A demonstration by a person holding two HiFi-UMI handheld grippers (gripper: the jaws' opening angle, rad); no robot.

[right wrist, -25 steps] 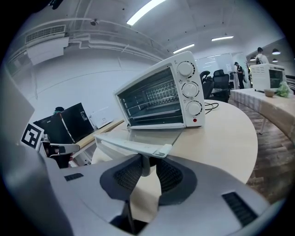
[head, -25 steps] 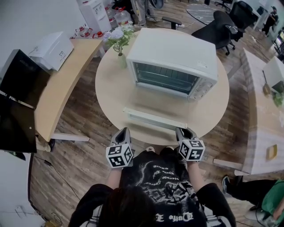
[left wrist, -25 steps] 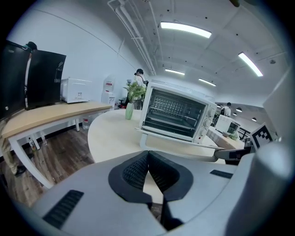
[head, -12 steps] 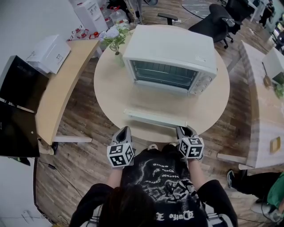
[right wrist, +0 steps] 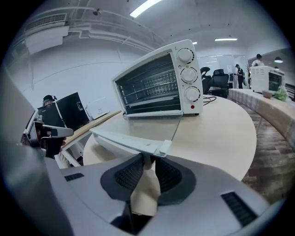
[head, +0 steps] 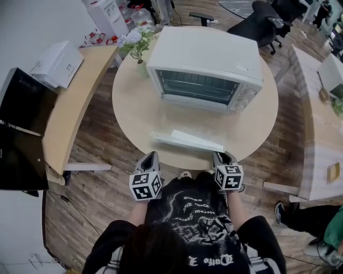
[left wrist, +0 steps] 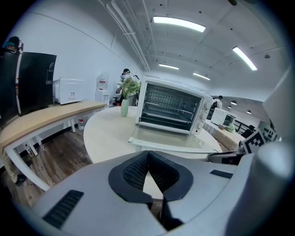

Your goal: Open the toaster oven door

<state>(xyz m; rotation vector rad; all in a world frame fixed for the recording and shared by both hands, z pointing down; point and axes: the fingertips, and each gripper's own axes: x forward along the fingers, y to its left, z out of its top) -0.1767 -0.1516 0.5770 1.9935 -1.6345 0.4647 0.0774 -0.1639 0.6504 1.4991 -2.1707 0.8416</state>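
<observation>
The white toaster oven (head: 206, 59) stands on the round table (head: 134, 107) with its glass door (head: 187, 126) folded down flat and its white handle (head: 187, 142) toward me. The open cavity shows in the left gripper view on the oven (left wrist: 170, 108) and in the right gripper view (right wrist: 156, 85). My left gripper (head: 150, 156) hovers at the table's near edge, shut and empty (left wrist: 147, 154). My right gripper (head: 222, 156) sits just short of the handle's right end (right wrist: 159, 147). Its jaws (right wrist: 147, 161) are closing with a small gap and nothing between them.
A vase of flowers (head: 140, 51) stands left of the oven. A curved side desk (head: 75, 101) carries a white printer (head: 59, 61), with a black screen (head: 21, 128) beside it. Another desk (head: 316, 123) lies to the right and an office chair (head: 268, 16) behind.
The head view has drifted a little, so the oven sits slightly higher in the picture. Both grippers stay at the table's near edge and the door stays down.
</observation>
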